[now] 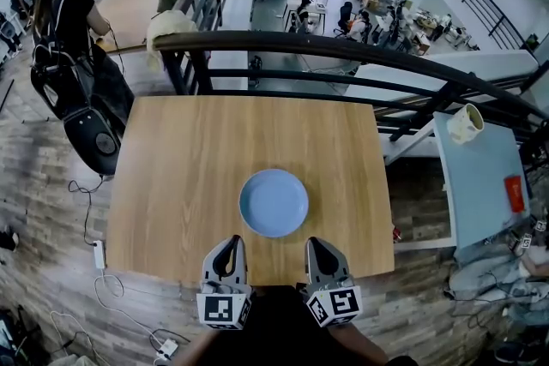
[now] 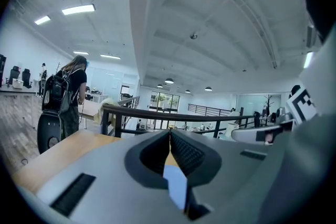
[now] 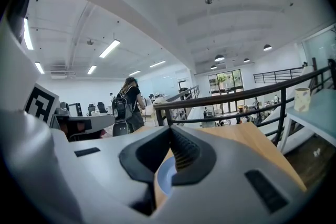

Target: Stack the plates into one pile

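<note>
On wood-grain table (image 1: pixel 189 167): smooth round blue plate (image 1: pixel 273 202).

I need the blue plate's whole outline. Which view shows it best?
The head view: the blue plate lies whole and round on the table. Both gripper views catch only a blue sliver of it behind their shut jaws.

Light wooden square table (image 1: pixel 180 176). Beyond its far edge, a curved black metal railing (image 1: pixel 343 50). Off its far-left corner, a person in black (image 1: pixel 73 21). To its right, a pale blue side table (image 1: pixel 480 201) bearing a cream mug (image 1: pixel 464 123).
</note>
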`<state>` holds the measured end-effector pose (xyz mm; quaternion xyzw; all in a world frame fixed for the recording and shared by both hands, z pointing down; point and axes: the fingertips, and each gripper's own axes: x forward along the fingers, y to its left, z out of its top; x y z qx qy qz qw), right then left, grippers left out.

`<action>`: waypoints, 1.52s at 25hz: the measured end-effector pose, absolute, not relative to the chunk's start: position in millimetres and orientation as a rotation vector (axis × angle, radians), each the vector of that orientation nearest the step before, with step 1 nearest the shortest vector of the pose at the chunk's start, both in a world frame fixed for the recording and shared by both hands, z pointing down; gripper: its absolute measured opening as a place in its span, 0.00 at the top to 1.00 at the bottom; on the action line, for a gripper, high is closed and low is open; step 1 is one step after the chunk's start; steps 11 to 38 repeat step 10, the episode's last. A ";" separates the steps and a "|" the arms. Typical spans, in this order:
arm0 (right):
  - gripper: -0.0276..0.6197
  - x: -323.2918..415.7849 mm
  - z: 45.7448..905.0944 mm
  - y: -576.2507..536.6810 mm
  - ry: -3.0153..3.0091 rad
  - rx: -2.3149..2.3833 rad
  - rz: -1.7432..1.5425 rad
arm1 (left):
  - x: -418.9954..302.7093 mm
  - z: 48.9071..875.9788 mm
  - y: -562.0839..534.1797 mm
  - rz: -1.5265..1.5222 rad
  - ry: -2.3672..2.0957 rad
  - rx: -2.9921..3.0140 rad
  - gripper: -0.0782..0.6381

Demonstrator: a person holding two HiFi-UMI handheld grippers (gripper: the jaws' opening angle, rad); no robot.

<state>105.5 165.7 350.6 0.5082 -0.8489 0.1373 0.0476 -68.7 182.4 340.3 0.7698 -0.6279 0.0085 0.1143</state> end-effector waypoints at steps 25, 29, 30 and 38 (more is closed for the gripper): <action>0.91 111.0 348.3 173.7 -2.591 1.558 0.404 | -69.6 346.3 192.7 0.045 -1.840 2.224 0.86; 0.91 111.0 348.3 173.7 -2.591 1.558 0.404 | -69.6 346.3 192.7 0.045 -1.840 2.224 0.86; 0.91 111.0 348.3 173.7 -2.591 1.558 0.404 | -69.6 346.3 192.7 0.045 -1.840 2.224 0.86; 0.91 111.0 348.3 173.7 -2.591 1.558 0.404 | -69.6 346.3 192.7 0.045 -1.840 2.224 0.86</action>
